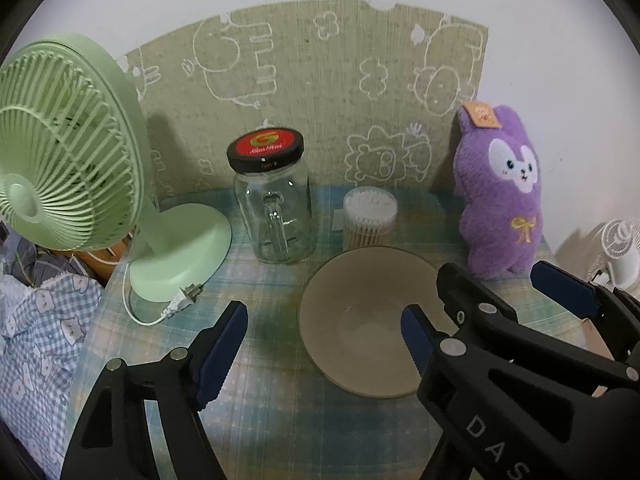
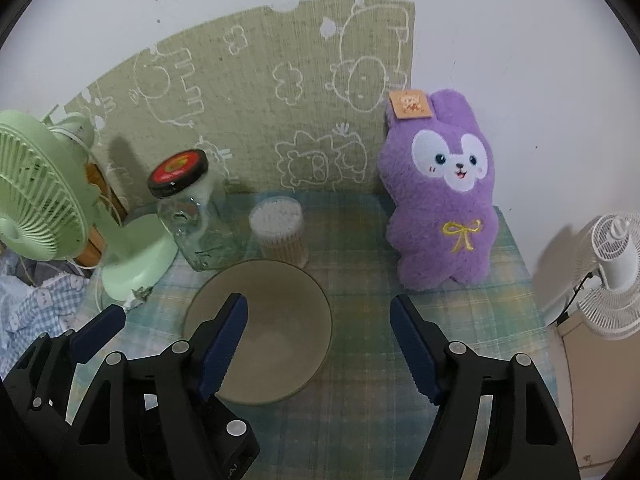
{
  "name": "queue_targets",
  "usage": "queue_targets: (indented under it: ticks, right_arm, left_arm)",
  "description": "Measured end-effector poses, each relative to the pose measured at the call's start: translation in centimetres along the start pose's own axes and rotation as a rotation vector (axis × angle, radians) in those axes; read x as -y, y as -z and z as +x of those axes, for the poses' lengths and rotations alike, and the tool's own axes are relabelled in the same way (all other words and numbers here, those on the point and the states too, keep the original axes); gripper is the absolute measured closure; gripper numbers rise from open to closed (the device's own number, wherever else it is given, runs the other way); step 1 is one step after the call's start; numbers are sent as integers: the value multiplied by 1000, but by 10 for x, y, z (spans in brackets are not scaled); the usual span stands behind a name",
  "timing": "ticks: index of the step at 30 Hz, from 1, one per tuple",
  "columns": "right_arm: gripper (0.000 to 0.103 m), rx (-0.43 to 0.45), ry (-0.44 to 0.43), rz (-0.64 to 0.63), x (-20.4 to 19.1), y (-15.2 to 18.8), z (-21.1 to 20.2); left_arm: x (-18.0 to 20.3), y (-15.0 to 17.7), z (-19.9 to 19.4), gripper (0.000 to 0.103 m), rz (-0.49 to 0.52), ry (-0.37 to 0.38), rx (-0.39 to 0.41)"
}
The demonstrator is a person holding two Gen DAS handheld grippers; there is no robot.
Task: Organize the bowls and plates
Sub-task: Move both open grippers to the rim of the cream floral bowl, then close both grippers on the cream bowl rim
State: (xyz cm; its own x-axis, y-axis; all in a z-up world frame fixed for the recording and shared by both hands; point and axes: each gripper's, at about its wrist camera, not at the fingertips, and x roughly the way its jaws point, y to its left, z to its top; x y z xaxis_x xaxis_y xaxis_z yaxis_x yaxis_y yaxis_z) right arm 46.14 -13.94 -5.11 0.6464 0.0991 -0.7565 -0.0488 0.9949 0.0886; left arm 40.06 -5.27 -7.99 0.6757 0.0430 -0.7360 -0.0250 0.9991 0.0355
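- Bowl (image 1: pixel 368 320): beige, upright on the checked cloth, in front of the jar (image 1: pixel 272 204).
- Left gripper (image 1: pixel 324 340): fingers apart, empty.
- Right gripper (image 2: pixel 318 344): fingers apart, empty.
- Advice: straddle the bowl's rim squarely before closing.

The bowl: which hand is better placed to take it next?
Probably the left. The open left tool already has one finger past the bowl rim; the right tool, also open, is centred beside it.

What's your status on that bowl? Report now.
Left gripper and right gripper both open, nothing held. Bowl untouched on the table. Cotton swab tub and glass jar close behind it.
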Motion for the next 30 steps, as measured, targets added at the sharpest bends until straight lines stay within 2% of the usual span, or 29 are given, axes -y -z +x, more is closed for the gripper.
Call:
queue_targets:
  ticks: [10, 12, 17, 23, 25, 26, 30]
  right_arm:
    - [40, -54, 15, 16, 6, 10, 33]
    - [42, -66, 20, 19, 7, 11, 38]
    - [45, -74, 26, 11, 8, 16, 48]
    - [59, -96, 26, 9, 9, 19, 56]
    - [72, -98, 23, 5, 8, 20, 58]
    - [75, -102, 15, 2, 8, 20, 59]
    - [82, -120, -4, 4, 6, 20, 65]
  left_arm:
    - [2, 8, 33, 34, 3, -7, -50]
    - [3, 9, 39, 42, 5, -4, -63]
    - [4, 14, 49, 52, 9, 12, -79]
    - [5, 17, 55, 62, 22, -14, -77]
    - [4, 17, 59, 67, 19, -25, -81]
    - [2, 18, 61, 71, 16, -28, -87]
    - [-2, 20, 68, 81, 2, -19, -118]
